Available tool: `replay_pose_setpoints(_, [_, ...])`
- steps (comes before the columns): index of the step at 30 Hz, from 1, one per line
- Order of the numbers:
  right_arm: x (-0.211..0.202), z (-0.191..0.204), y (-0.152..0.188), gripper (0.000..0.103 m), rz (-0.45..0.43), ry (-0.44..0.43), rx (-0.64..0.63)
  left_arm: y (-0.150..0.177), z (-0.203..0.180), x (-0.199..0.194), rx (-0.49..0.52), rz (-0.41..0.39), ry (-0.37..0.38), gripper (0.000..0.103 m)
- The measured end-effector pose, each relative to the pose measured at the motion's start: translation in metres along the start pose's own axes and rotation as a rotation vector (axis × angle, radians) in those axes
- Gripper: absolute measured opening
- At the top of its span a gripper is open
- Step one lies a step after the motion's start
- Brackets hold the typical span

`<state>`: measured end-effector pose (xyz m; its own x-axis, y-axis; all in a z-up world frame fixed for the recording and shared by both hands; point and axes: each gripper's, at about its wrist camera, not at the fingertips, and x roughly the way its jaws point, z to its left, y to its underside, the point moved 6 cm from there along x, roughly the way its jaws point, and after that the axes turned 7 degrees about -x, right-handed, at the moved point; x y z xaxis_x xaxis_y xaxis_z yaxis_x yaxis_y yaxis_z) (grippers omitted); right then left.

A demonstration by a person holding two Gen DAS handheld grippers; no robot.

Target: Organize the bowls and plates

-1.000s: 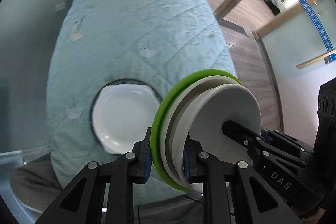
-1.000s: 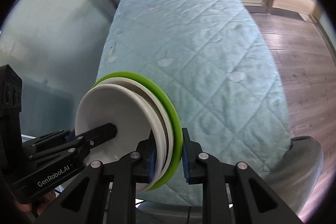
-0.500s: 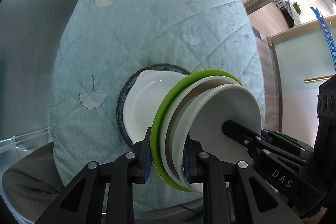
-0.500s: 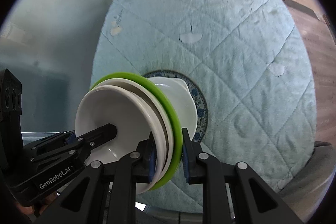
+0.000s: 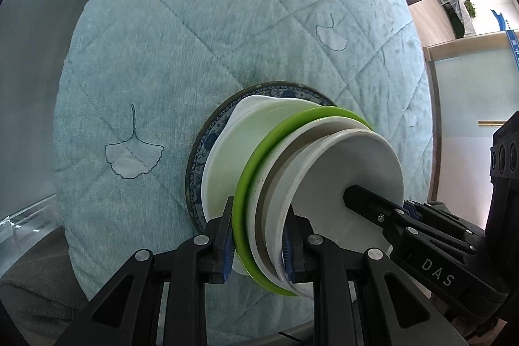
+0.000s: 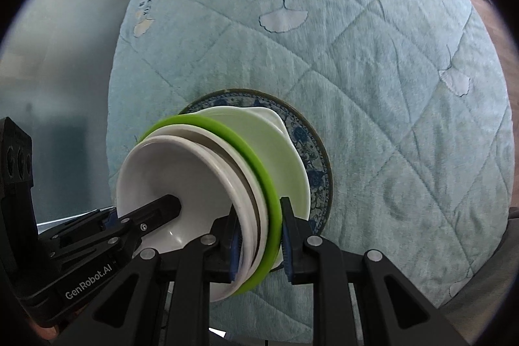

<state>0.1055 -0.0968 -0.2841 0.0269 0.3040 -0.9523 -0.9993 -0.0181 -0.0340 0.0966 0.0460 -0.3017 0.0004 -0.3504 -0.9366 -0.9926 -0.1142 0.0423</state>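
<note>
Both grippers hold one stack of dishes by opposite rims: a green plate (image 5: pixel 259 158), a beige-rimmed plate and a white bowl (image 5: pixel 350 171) on top. My left gripper (image 5: pixel 259 245) is shut on the stack's rim. My right gripper (image 6: pixel 259 242) is shut on the same stack (image 6: pixel 207 171). The stack hangs just over a white dish (image 5: pixel 233 151) that rests on a blue patterned plate (image 5: pixel 207 135) on the table. The white dish (image 6: pixel 279 151) and the blue plate (image 6: pixel 311 145) also show in the right wrist view.
The table wears a light blue quilted cloth (image 5: pixel 194 38) with ginkgo leaf prints, also in the right wrist view (image 6: pixel 389 70). A grey wall lies to the left. Wooden floor and a hallway (image 5: pixel 460 8) lie to the right.
Both grippers have carried the stack forward and down toward the white dish on the blue plate. The dish has grown larger and now sits directly under the stack.
</note>
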Motion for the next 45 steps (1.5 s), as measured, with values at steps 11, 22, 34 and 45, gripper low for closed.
replay_pose_setpoints(11, [0.010,0.003,-0.012,0.021,-0.018,0.010,-0.002,-0.003,0.002,0.007,-0.046,0.004,0.014,0.022])
replay_pose_setpoints(22, [-0.058,0.000,0.002,0.080,-0.174,0.047,-0.061,0.019,0.000,-0.101,0.025,-0.339,-0.068,0.067])
replay_pose_setpoints(34, [-0.101,0.019,0.092,0.102,-0.232,0.044,-0.267,0.124,-0.026,-0.165,0.140,-0.633,-0.152,0.102])
replay_pose_setpoints(45, [-0.128,0.020,0.125,0.102,-0.316,0.118,-0.319,0.173,-0.046,-0.167,0.196,-0.658,-0.174,0.102])
